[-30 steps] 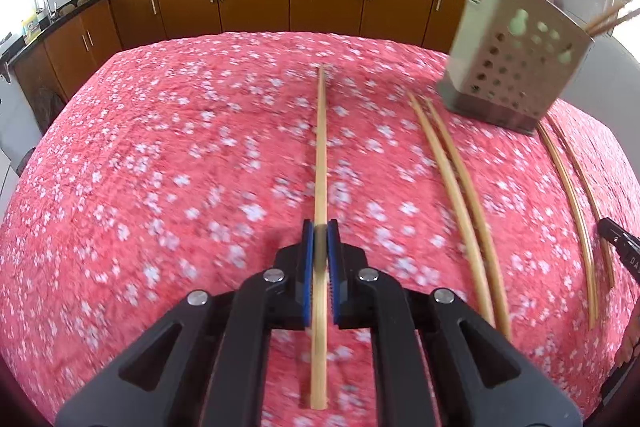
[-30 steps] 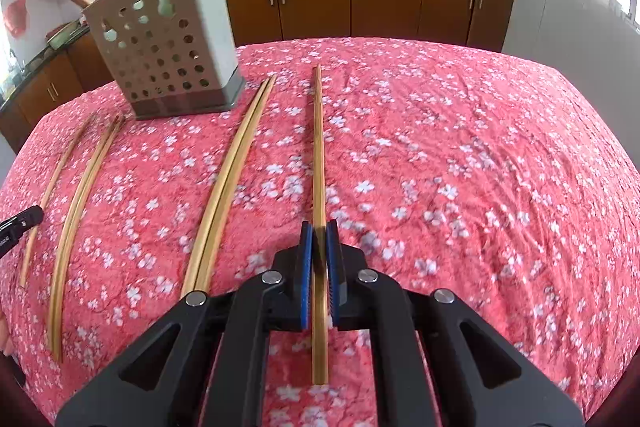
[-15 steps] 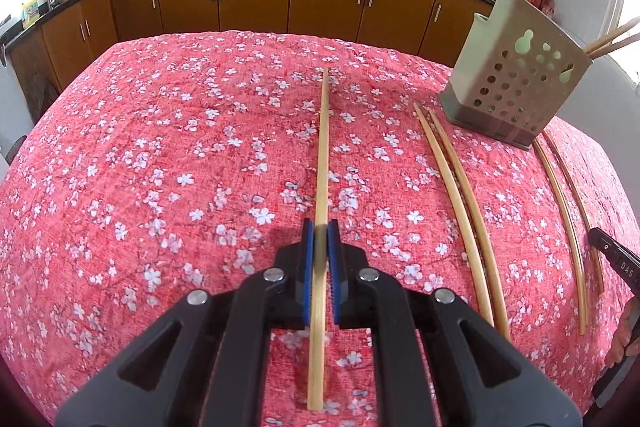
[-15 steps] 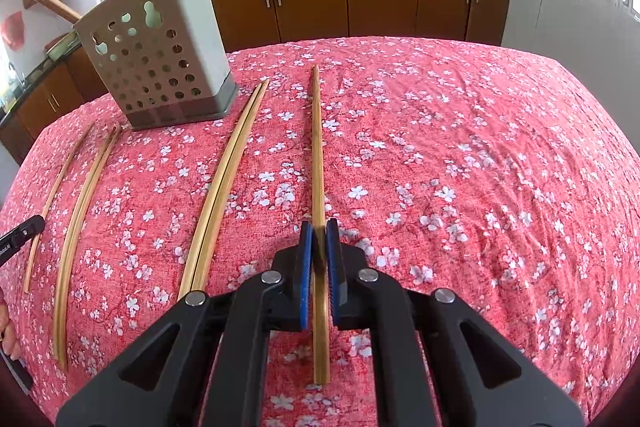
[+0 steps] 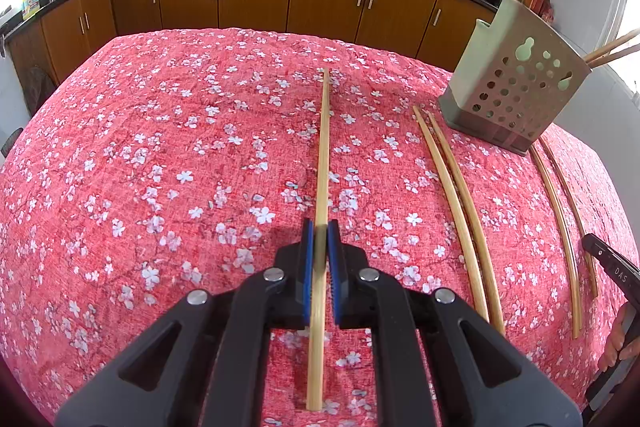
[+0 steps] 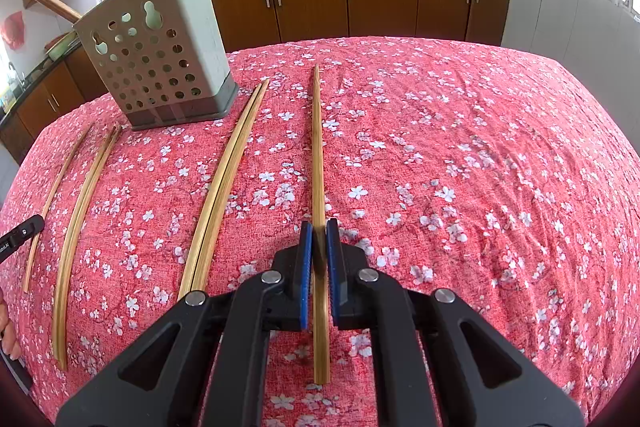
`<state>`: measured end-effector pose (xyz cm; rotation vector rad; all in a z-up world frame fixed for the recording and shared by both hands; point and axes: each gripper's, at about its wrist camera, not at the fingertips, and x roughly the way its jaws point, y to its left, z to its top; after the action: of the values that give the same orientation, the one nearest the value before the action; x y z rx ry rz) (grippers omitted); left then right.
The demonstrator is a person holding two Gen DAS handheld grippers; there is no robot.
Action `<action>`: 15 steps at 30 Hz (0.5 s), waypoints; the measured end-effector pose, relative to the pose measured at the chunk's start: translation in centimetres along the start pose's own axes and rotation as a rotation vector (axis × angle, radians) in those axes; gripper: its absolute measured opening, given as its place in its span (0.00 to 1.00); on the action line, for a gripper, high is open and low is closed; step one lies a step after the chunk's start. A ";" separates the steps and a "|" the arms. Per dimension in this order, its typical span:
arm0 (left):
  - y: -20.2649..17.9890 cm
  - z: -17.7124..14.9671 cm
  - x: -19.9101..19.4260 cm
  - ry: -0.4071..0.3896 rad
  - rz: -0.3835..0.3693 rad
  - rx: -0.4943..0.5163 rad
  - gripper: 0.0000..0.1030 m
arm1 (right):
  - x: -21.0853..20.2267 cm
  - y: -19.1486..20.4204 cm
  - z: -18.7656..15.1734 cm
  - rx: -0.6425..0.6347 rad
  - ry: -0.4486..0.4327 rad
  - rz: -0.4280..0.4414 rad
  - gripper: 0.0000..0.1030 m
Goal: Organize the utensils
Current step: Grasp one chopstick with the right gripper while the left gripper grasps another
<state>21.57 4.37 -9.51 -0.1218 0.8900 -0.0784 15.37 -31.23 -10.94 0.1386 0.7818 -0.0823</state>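
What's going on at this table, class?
A person holds a gripper in each hand, sorting chopsticks into a holder. The left gripper is shut on one chopstick, and the right gripper is shut on another chopstick. Two loose pairs lie on the red floral cloth between the grippers, and the holder, already holding a few chopsticks, stands at their far ends.

Floral-clothed table (image 5: 160,155), chopsticks (image 5: 460,211), holder (image 5: 516,95)
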 end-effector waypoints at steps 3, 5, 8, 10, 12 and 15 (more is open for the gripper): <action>0.1 0.0 0.0 0.000 0.000 -0.002 0.09 | 0.0 0.0 0.0 0.000 0.000 0.000 0.08; 0.1 0.0 0.0 0.000 0.003 0.000 0.09 | 0.0 0.0 0.0 0.000 0.000 0.000 0.08; -0.8 -0.1 0.0 0.003 0.042 0.047 0.09 | -0.2 0.2 -0.2 -0.007 0.000 -0.009 0.08; -1.2 -0.3 -0.2 0.005 0.060 0.073 0.09 | -0.4 0.2 -0.4 -0.010 0.001 -0.009 0.08; -1.3 -0.6 -0.4 0.007 0.059 0.074 0.09 | -0.6 0.2 -0.7 -0.004 0.001 -0.002 0.08; -1.3 -1.0 -0.7 0.007 0.054 0.069 0.09 | -0.8 0.0 -0.8 0.001 0.001 0.004 0.08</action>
<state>20.31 3.12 -9.39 -0.0332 0.8956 -0.0596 14.26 -31.06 -10.99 0.1412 0.7827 -0.0792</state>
